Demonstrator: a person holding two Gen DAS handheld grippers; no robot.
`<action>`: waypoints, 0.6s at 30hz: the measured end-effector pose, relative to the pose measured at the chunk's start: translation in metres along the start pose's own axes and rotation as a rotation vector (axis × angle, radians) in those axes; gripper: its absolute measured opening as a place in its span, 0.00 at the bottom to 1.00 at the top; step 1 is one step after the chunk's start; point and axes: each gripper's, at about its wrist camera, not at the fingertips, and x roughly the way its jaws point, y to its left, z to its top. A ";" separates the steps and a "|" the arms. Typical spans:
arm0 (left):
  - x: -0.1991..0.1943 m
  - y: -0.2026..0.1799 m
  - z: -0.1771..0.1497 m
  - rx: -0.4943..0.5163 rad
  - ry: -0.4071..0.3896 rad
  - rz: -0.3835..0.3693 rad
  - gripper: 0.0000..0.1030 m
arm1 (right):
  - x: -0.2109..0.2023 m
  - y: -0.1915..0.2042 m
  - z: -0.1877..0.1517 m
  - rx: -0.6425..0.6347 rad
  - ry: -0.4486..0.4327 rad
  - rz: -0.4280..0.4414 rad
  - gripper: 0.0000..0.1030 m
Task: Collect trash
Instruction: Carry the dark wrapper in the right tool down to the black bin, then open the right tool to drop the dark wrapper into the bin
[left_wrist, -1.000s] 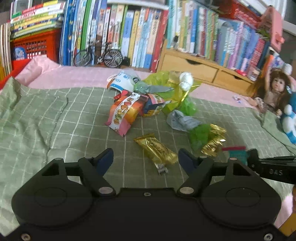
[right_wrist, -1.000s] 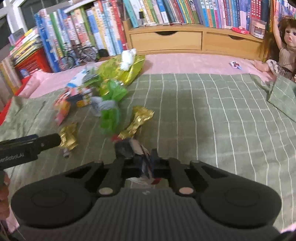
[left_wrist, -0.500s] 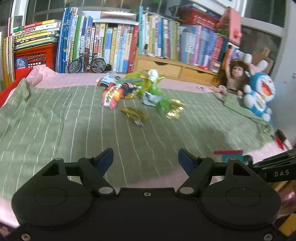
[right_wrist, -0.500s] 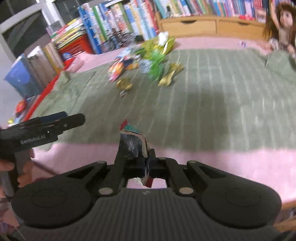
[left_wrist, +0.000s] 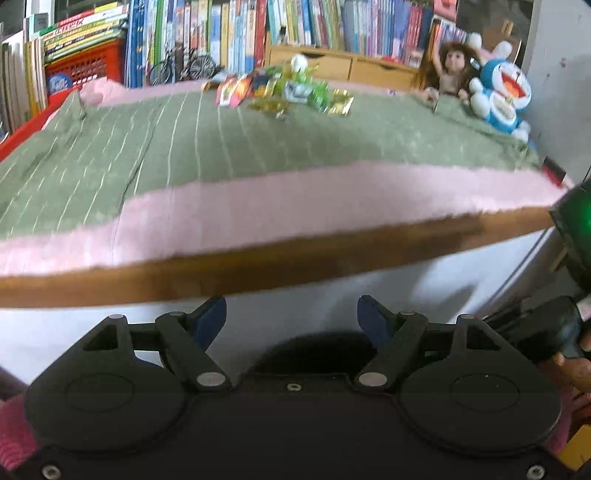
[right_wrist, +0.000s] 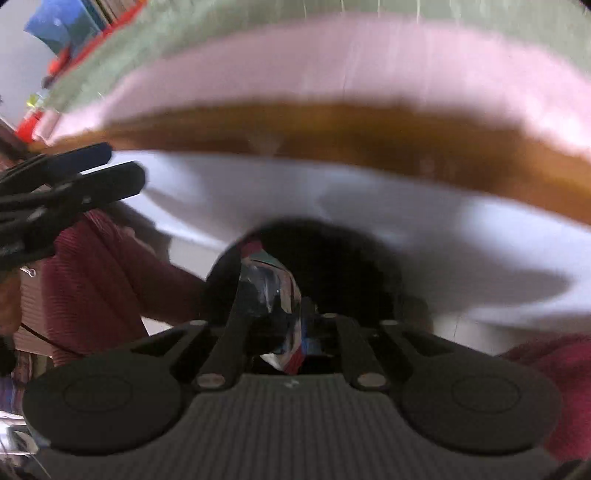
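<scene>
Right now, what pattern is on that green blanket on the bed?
The green blanket has thin pale lines running across it; clearest in the left wrist view.

The left gripper (left_wrist: 291, 314) points downward at an angle with its jaws wide apart and nothing between them. The right gripper (right_wrist: 280, 314) points steeply downward; its jaws are opening, with a crumpled wrapper (right_wrist: 267, 291) between them. A dark red sleeve (right_wrist: 99, 280) shows beside it.
</scene>
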 end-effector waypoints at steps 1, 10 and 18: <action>-0.001 0.001 -0.005 0.005 0.005 0.006 0.74 | 0.006 0.001 0.001 0.005 0.009 0.006 0.39; 0.005 0.009 -0.005 -0.019 0.021 0.008 0.77 | 0.011 0.023 0.005 -0.063 -0.001 -0.028 0.63; 0.005 0.006 0.017 0.006 -0.012 -0.009 0.81 | -0.028 0.022 0.013 -0.061 -0.076 -0.005 0.67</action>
